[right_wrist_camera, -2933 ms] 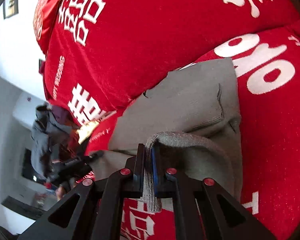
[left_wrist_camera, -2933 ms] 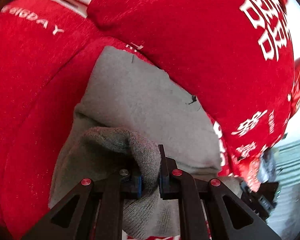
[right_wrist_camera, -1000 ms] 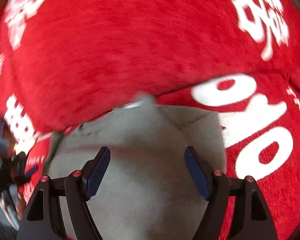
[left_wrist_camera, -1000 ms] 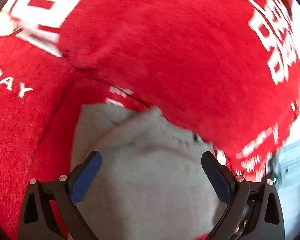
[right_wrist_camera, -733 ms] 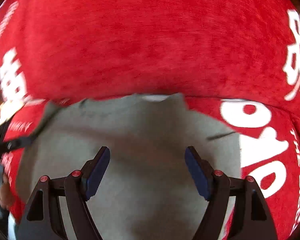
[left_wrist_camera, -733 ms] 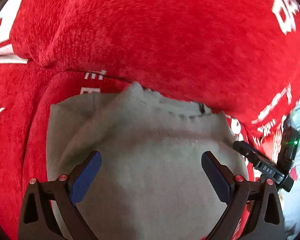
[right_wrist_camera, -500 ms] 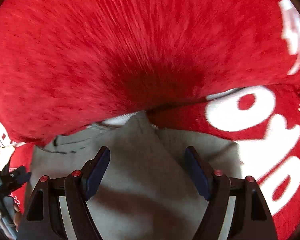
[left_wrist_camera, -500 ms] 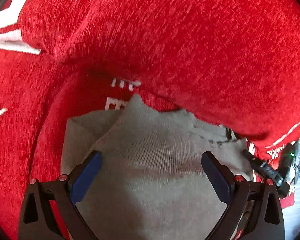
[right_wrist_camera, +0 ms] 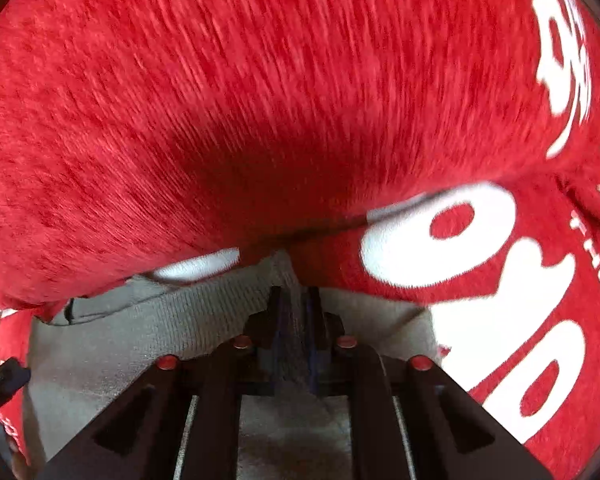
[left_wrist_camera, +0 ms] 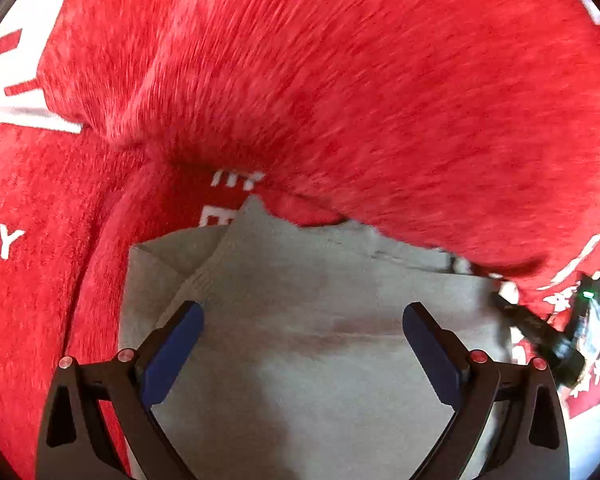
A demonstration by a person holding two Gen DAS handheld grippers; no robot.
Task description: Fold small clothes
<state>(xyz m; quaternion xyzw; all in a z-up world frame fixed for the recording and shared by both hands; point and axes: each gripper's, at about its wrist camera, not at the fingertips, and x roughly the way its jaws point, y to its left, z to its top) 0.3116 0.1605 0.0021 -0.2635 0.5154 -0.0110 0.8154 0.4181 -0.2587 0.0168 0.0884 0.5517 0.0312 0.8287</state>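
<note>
One soft, light grey knit garment [right_wrist_camera: 148, 312], best pinched at its ribbed edge mid-frame: right gripper [right_wrist_camera: 294, 312] just closed on it, left gripper [left_wrist_camera: 302, 340] spread wide.

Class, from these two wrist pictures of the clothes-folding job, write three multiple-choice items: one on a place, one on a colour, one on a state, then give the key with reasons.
1. Where does the grey garment lie?
A. On the red printed cover, its far edge at the red cushion
B. On a wooden floor
C. In a basket

2. What colour are the pads on the left gripper?
A. Yellow
B. Blue
C. White

3. How does the right gripper stand?
A. Wide open above the cloth
B. Shut on nothing
C. Closed on a ridge of the grey garment

Key: 1 A, red cloth with white lettering surrounds the garment. 2 B, both pads show blue. 3 C, its jaws have just been closing and knit fabric sits pinched between them.
</note>
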